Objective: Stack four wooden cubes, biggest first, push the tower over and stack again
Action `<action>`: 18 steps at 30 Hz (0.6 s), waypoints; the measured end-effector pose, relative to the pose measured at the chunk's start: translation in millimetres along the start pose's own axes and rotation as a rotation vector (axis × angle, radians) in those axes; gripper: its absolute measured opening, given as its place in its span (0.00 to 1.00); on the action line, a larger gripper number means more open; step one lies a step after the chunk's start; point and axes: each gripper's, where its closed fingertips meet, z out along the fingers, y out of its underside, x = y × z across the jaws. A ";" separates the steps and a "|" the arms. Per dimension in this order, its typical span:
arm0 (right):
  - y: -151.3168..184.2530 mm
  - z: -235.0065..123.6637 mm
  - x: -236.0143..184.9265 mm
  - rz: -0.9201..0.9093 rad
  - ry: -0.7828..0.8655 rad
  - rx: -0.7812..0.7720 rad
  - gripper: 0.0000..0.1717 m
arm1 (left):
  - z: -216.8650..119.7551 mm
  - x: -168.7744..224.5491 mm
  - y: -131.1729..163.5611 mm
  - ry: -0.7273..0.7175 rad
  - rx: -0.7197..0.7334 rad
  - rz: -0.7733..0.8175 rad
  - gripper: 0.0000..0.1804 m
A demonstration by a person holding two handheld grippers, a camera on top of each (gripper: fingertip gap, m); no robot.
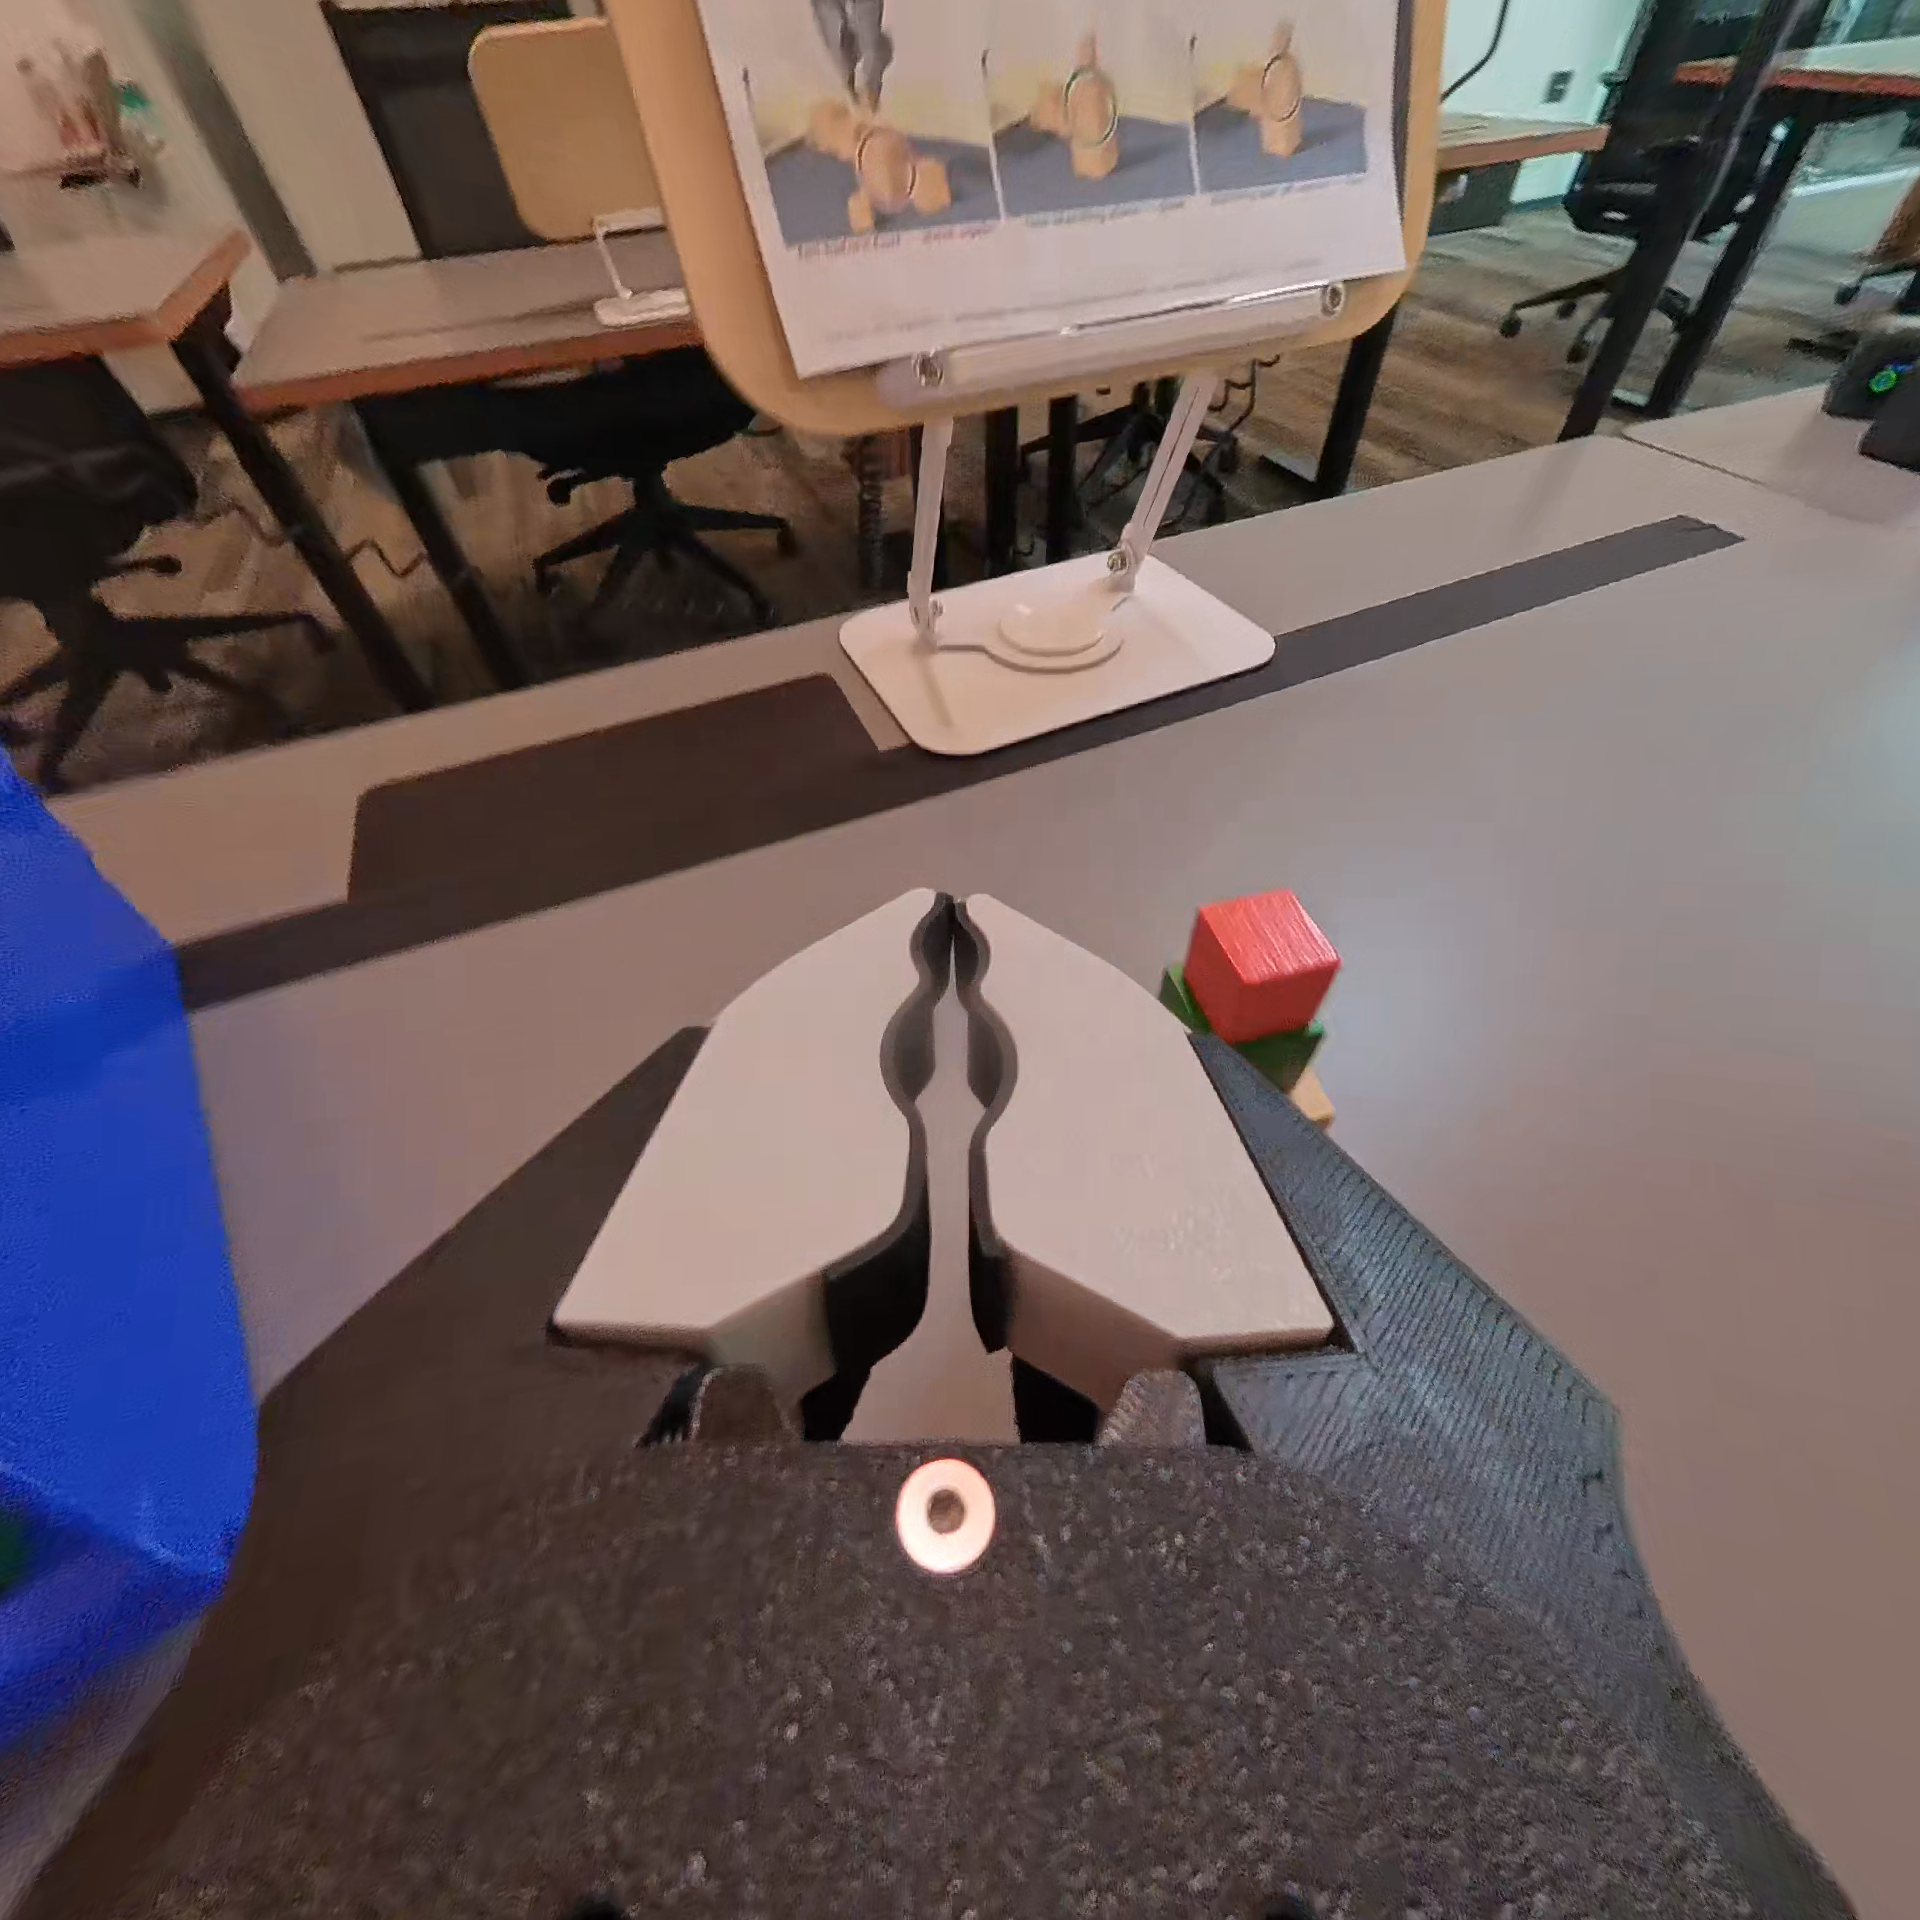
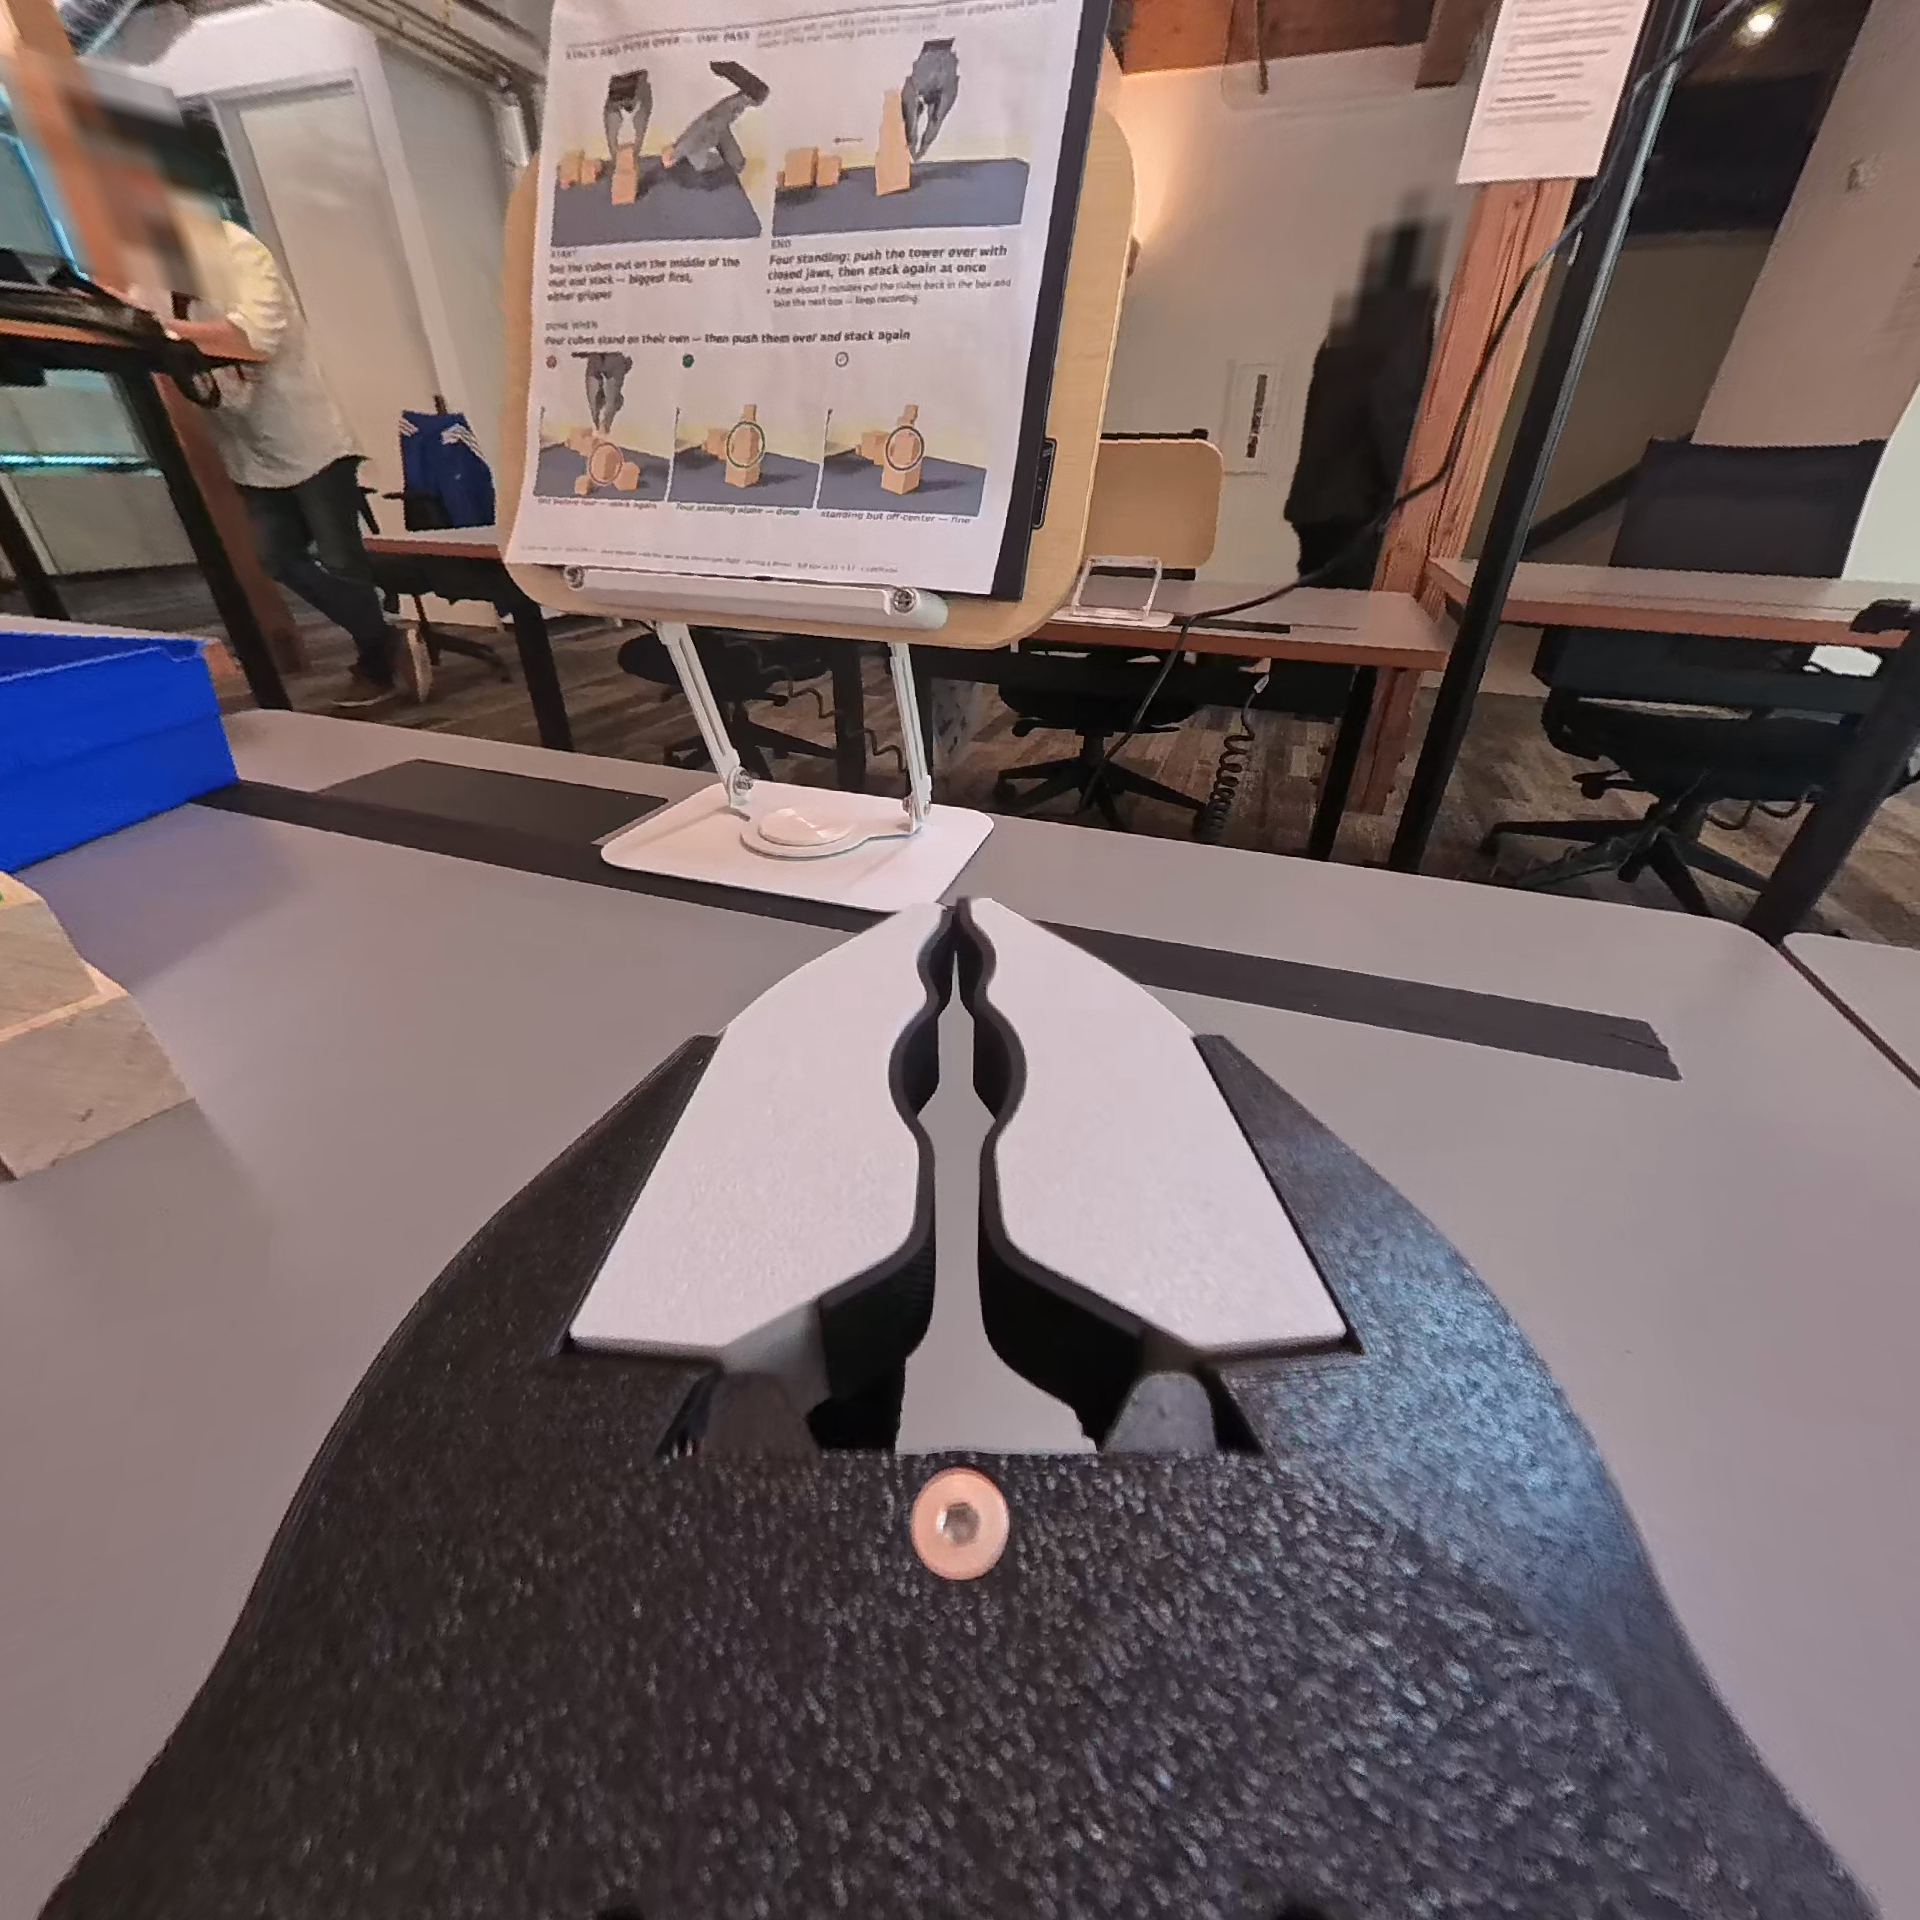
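Observation:
My left gripper [image 1: 954, 914] is shut with nothing between its fingertips. It hovers over the grey table [image 1: 1558, 883]. Just to its right stands a small stack: a red cube [image 1: 1262, 966] sits askew on a green cube [image 1: 1283, 1049], with a plain wooden block [image 1: 1314, 1101] under them, partly hidden by my gripper body. My right gripper [image 2: 958, 920] is shut and empty above the grey table [image 2: 364, 1018]. A large plain wooden block [image 2: 57, 1060] stands at the left edge of the right wrist view, apart from the gripper.
A white stand [image 1: 1055, 655] holding an instruction sheet stands at the table's far edge; it also shows in the right wrist view [image 2: 800, 842]. A blue bin [image 2: 99, 727] sits at the left, close beside my left gripper [image 1: 94, 1195]. Black tape strip [image 2: 1351, 997] crosses the table. Desks, chairs and people are beyond. Spacing between my two grippers at the tips: around 40 cm. From my left tips it is roughly 6 cm to the red cube [image 1: 1262, 966]; from my right, 35 cm.

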 end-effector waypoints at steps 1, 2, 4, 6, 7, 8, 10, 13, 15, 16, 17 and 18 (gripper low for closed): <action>1.3 0.3 1.8 0.006 0.007 -0.005 0.00 | -1.4 4.5 8.3 -0.012 -0.006 -0.033 0.00; 2.4 0.5 3.4 0.013 0.011 -0.010 0.00 | -1.9 7.2 16.3 -0.029 -0.015 -0.058 0.00; 0.3 -0.9 5.5 0.028 0.015 -0.003 0.00 | -1.2 6.2 30.0 -0.083 -0.028 -0.090 0.00; -6.0 -3.5 5.7 0.031 0.015 0.017 0.00 | 1.0 4.6 41.6 -0.122 -0.044 -0.130 0.00; -9.6 -5.0 5.4 0.030 0.015 0.028 0.00 | 1.7 3.5 47.4 -0.145 -0.059 -0.138 0.00; -13.3 -6.5 4.9 0.030 0.012 0.038 0.00 | 1.7 3.5 52.3 -0.163 -0.071 -0.140 0.00; -20.2 -9.5 4.2 0.036 0.006 0.055 0.00 | 0.1 5.4 58.8 -0.200 -0.084 -0.140 0.00; -33.4 -16.0 4.4 0.067 -0.010 0.084 0.00 | 0.1 6.4 70.7 -0.267 -0.122 -0.081 0.00; -46.0 -23.2 5.5 0.081 -0.015 0.122 0.00 | 2.4 3.3 80.2 -0.313 -0.150 -0.011 0.00; -52.7 -27.0 5.8 0.087 -0.017 0.142 0.00 | 3.0 0.9 85.2 -0.336 -0.172 0.023 0.00; -58.6 -30.4 5.7 0.093 -0.021 0.161 0.00 | 2.9 -1.4 89.4 -0.357 -0.195 0.050 0.00; -63.2 -32.9 5.0 0.098 -0.026 0.177 0.00 | 2.9 -2.1 92.7 -0.366 -0.212 0.066 0.00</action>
